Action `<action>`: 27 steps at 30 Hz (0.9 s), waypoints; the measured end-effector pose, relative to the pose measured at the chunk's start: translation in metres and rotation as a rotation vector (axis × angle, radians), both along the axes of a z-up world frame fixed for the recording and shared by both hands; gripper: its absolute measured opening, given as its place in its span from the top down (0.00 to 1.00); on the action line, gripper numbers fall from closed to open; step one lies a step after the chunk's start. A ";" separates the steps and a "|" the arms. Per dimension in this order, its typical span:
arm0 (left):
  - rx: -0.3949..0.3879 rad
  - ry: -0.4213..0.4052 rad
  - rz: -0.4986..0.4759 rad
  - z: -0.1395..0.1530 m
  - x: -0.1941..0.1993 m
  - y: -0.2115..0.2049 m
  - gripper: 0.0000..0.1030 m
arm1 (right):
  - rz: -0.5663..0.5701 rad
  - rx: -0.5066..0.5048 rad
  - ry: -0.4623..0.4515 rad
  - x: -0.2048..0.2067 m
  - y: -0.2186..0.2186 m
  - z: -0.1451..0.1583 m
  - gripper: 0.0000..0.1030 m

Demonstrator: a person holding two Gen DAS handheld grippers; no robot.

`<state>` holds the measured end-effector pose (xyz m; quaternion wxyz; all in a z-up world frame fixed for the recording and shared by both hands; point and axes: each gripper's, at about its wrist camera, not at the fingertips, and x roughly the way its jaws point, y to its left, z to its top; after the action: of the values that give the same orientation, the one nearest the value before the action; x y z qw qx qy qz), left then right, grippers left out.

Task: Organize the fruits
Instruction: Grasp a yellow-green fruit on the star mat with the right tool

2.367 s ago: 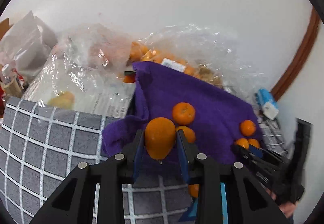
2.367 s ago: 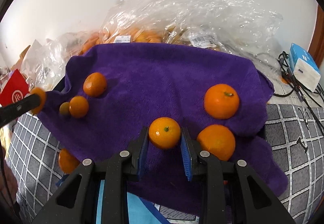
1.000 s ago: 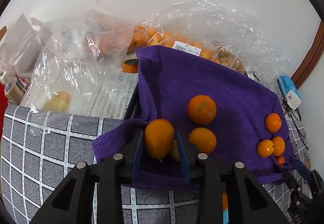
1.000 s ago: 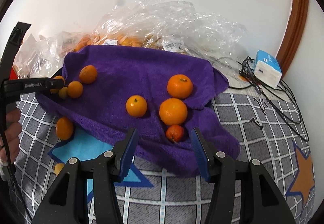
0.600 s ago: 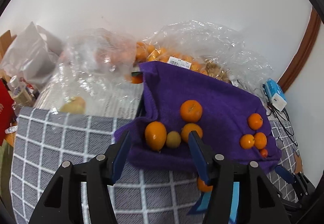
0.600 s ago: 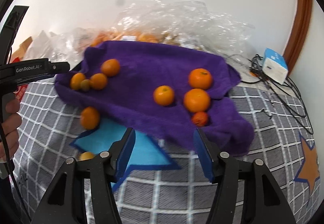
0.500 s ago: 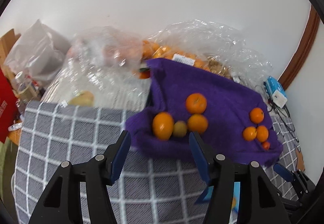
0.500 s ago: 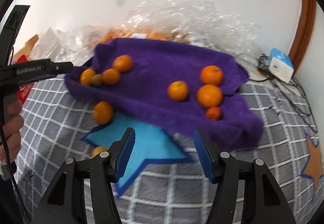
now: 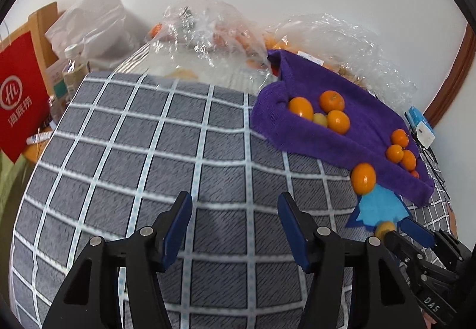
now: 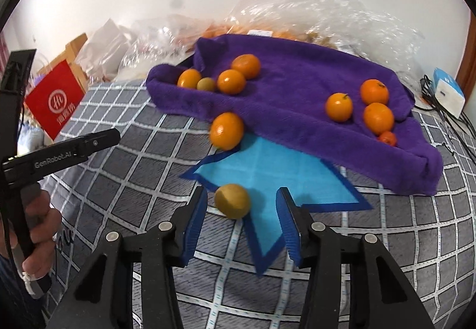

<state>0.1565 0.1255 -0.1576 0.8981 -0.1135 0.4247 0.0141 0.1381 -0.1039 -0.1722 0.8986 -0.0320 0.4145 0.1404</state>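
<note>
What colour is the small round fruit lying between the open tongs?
Yellowish-green, duller than the oranges: the small round fruit shows best in the right wrist view.

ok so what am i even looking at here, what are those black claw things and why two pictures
Nothing here is a robot. A person holds a two-finger gripper in each hand, and each gripper carries a fisheye camera looking forward along its fingers, which gives the two pictures.

One picture is from the left gripper. Its jaws are open and hold nothing; below is a grey checked cloth.

The other is from the right gripper. It is open too, with a yellowish fruit lying between its fingers, not squeezed. At that picture's left edge you see the person's left hand on the other gripper's handle.

On the cloth lies a purple towel with two small groups of oranges. One orange sits off the towel, at its edge. Behind are plastic bags with more fruit.
</note>
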 end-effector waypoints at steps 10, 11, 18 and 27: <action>0.068 -0.008 -0.024 -0.010 -0.014 -0.011 0.44 | -0.026 -0.046 -0.002 0.002 0.009 -0.011 0.73; 0.086 -0.007 -0.030 -0.010 -0.014 -0.013 0.45 | -0.034 -0.045 -0.006 0.001 0.008 -0.009 0.73; 0.114 -0.005 -0.036 -0.011 -0.016 -0.014 0.44 | -0.110 -0.034 -0.050 -0.010 -0.018 0.007 0.73; 0.140 0.004 -0.038 -0.011 -0.016 -0.017 0.43 | -0.210 -0.074 -0.097 -0.016 -0.066 0.013 0.73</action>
<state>0.1402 0.1088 -0.1686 0.9031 -0.0423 0.4265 0.0271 0.1224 -0.1702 -0.1596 0.9255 -0.0282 0.3767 0.0285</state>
